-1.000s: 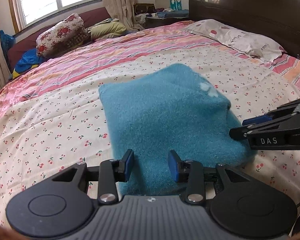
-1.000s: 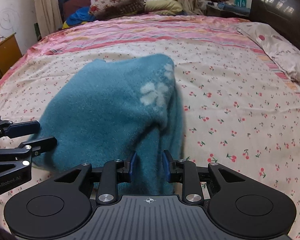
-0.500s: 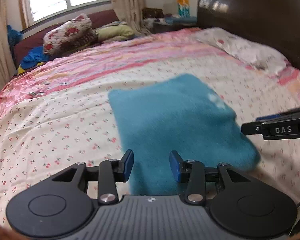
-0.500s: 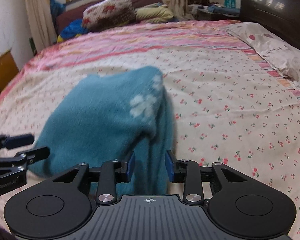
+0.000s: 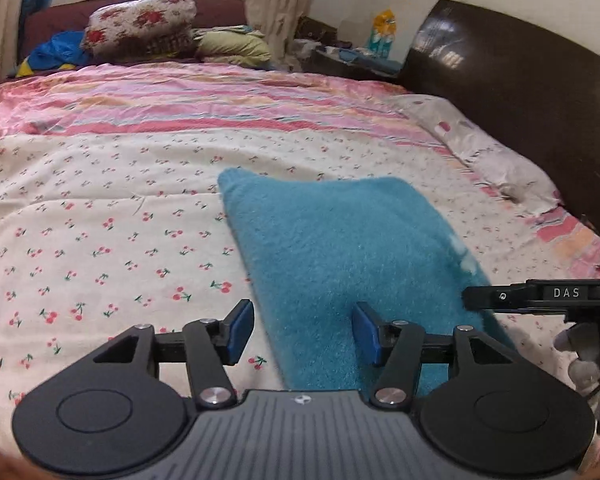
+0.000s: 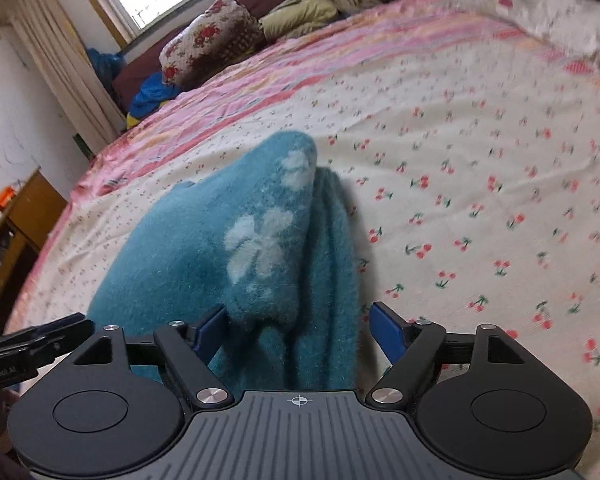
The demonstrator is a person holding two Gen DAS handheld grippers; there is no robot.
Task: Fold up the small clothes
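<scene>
A small teal fleece garment point(image 5: 340, 252) with white flower prints lies folded on the cherry-print bedsheet point(image 5: 100, 240). My left gripper point(image 5: 302, 330) is open over the garment's near left edge, the cloth lying between and under the fingers. My right gripper point(image 6: 298, 330) is open, its fingers on either side of the garment's point(image 6: 220, 252) bunched near end without pinching it. Each gripper shows at the edge of the other's view: the right one point(image 5: 540, 298) and the left one point(image 6: 28, 340).
A dark wooden headboard point(image 5: 520, 92) and a pillow point(image 5: 492, 160) lie to the right. Cushions and bedding point(image 5: 140, 28) are piled at the far end under the window. A wooden cabinet point(image 6: 12, 232) stands left of the bed.
Both grippers have opened wider, letting go of the garment, which now rests on the bed. The right view has tilted and pulled back slightly.
</scene>
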